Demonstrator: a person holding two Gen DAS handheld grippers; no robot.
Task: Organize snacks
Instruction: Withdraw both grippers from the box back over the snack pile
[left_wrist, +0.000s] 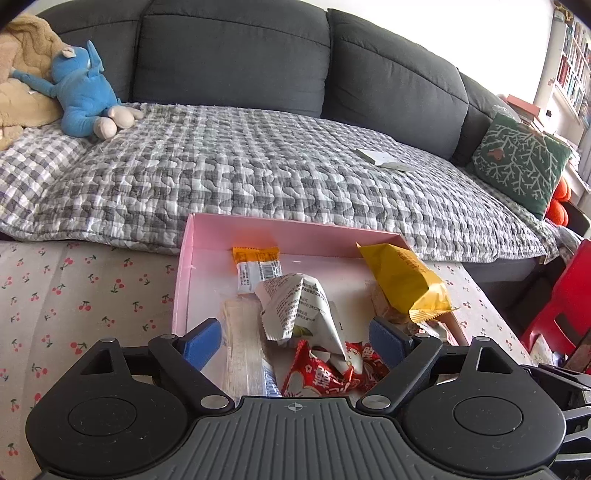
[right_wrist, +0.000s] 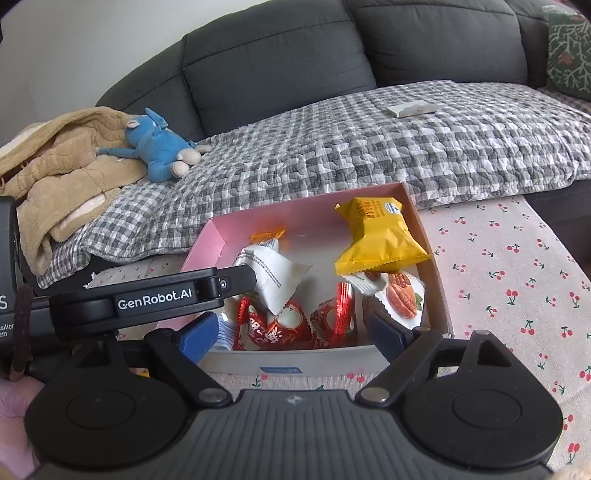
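Hovering over the near end of the pink box (right_wrist: 436, 258), we hold both claws spread wide and empty: the left claw (left_wrist: 295, 341) sits above the packets inside, the right claw (right_wrist: 291, 332) just short of the near wall. Nearest in the box lie the red packets (right_wrist: 273, 326), with a white packet (right_wrist: 273, 280) on top of them and a nut packet (right_wrist: 400, 299) beside. Farther in, the yellow bag (right_wrist: 380, 240) leans on the box's right wall and an orange bar (left_wrist: 256, 267) lies near the far wall. We judge the snacks gathered but untidy. Risks: the claws are close enough to collide, a slick packet could slip out, and pressing the right wall could tip the bag onto the bench (right_wrist: 517, 288).
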